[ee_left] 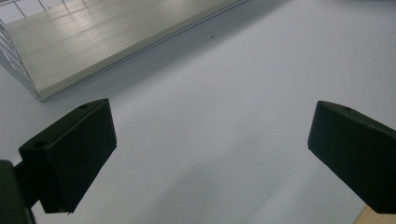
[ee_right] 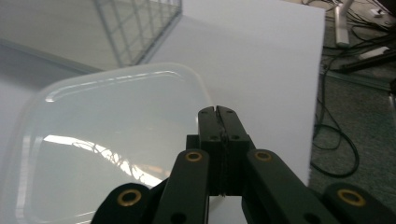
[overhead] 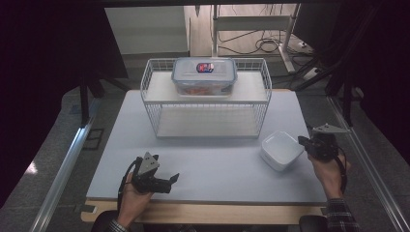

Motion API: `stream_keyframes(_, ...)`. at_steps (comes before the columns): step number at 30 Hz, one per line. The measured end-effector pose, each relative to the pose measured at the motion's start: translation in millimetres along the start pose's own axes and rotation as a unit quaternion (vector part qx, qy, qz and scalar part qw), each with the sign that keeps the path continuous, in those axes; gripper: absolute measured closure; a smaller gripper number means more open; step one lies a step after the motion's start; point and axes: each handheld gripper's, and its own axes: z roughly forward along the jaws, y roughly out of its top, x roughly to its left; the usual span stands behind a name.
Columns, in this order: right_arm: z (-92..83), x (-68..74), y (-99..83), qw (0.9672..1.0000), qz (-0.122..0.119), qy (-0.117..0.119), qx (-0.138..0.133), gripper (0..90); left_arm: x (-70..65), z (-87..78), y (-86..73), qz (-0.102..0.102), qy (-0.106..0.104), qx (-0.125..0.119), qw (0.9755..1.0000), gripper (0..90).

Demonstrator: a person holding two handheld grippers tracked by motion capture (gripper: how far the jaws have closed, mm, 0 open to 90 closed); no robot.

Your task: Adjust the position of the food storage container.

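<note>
Right gripper view shows the right gripper (ee_right: 218,112) clenched on the near rim of the white dish (ee_right: 112,144), jaws pressed together over its thin edge. The dish sits just ahead and left of the claw, on the white table (ee_right: 261,56), beside the wire rack (ee_right: 140,28). With so slim a bite, the dish may well tip or slip free if lifted. It sits mouth-up, roughly square, with no clear long axis. The left gripper (ee_left: 210,154) hangs released, nothing between its jaws.

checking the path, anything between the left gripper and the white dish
Nothing: in the high view, bare table runs from the left gripper to the white dish.
</note>
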Motion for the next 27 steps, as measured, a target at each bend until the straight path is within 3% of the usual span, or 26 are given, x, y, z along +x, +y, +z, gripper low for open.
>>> stream_keyframes(6,8.7,-16.3,-4.4,0.9998,0.007,-0.014,0.011,89.6,-0.2,1.2,-0.4,0.001,0.0,0.004,1.0,0.8)
stream_keyframes(10,18.2,-21.6,-7.3,0.9997,-0.001,0.003,0.023,89.6,-0.4,2.0,-0.5,0.002,-0.001,0.008,1.0,0.8)
stream_keyframes(11,20.4,-20.8,-7.9,0.9996,0.002,0.014,0.024,89.6,-0.6,2.2,-0.5,0.003,-0.002,0.008,1.0,0.8)
stream_keyframes(18,18.5,-16.7,-8.5,0.9992,0.008,0.025,0.029,89.6,-0.8,2.8,-0.8,0.003,-0.004,0.01,0.9999,0.8)
stream_keyframes(27,15.6,3.4,-9.5,0.9977,0.003,0.055,0.039,89.6,-1.7,3.8,-1.0,0.006,-0.008,0.015,0.9998,0.8)
